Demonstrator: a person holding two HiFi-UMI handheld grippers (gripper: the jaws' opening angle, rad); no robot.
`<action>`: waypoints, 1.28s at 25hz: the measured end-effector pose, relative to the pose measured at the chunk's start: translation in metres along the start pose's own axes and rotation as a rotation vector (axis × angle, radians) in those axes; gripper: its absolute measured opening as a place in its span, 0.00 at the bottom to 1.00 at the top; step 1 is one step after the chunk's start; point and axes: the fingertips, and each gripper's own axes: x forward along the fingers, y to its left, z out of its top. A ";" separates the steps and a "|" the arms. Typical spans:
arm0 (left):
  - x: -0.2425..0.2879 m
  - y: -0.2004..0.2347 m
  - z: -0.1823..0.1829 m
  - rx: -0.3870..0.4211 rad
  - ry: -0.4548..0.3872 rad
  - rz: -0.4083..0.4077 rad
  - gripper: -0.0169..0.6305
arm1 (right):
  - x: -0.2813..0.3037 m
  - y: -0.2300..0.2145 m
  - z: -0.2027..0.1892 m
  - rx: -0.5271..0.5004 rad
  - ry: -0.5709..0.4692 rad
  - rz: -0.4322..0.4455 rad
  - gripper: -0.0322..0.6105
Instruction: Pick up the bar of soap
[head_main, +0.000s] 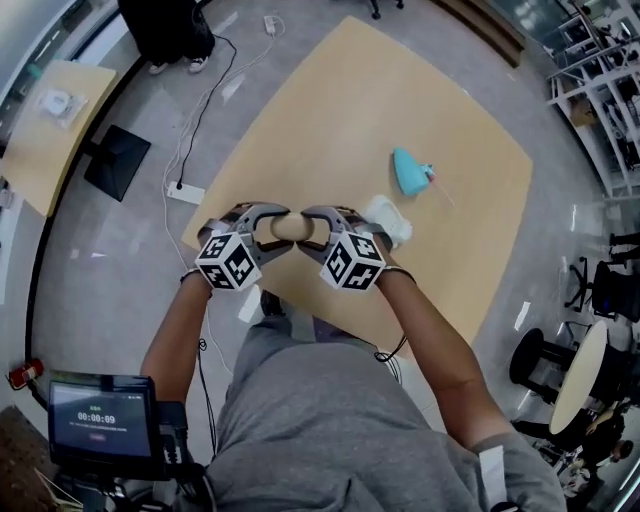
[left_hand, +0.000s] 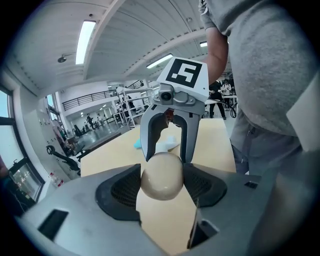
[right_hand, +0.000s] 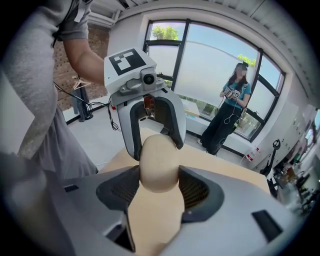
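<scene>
From the head view, the left gripper (head_main: 270, 228) and right gripper (head_main: 318, 230) meet nose to nose at the middle of the frame, over the near part of the tan surface (head_main: 330, 110). The beige bar of soap (head_main: 290, 227) is caught between them. A teal object (head_main: 408, 170) and a white object (head_main: 388, 218) lie to the right. In the left gripper view, its jaws are pressed onto one end of the soap. In the right gripper view, its jaws clamp the other end.
</scene>
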 end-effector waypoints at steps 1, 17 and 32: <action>0.003 0.000 -0.004 -0.014 -0.001 0.000 0.42 | 0.003 0.000 -0.003 0.000 0.007 0.006 0.43; 0.037 -0.034 -0.056 -0.169 0.055 -0.069 0.42 | 0.051 0.032 -0.042 0.033 0.112 0.086 0.43; 0.053 -0.052 -0.074 -0.253 0.094 -0.120 0.42 | 0.065 0.049 -0.060 0.062 0.168 0.112 0.43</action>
